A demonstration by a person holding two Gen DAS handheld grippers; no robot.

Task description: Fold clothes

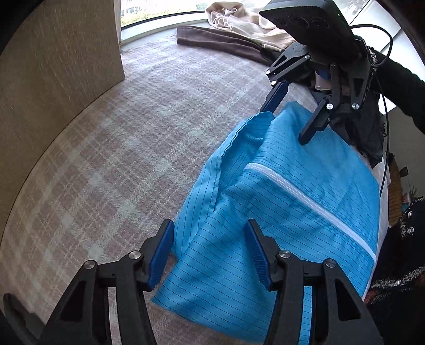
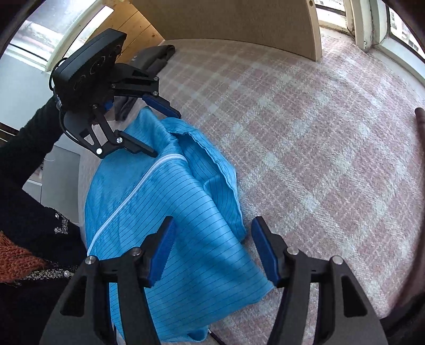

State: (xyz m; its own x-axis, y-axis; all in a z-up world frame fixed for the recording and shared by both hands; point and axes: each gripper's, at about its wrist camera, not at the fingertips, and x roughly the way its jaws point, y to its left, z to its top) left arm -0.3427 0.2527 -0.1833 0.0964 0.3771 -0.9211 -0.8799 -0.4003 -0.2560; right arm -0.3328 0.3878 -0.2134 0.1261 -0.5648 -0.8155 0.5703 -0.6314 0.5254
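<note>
Here, a bright blue pinstriped garment with a white zipper (image 1: 279, 201) lies spread on a pink-and-grey plaid carpet floor (image 1: 119, 148). The left tool (image 1: 209, 254) hovers over its near corner with fingers spread, blue pads either side of the cloth, pinching nothing. The right tool (image 2: 212, 252) is likewise spread above the opposite end, its right pad beside the garment's edge. Far off lie a beige cloth (image 1: 239, 21) and a brown cloth (image 1: 220, 39).

smooth pinstriped blue cloth garment (image 1: 305, 191), rough woven plaid blanket (image 1: 132, 132)
</note>
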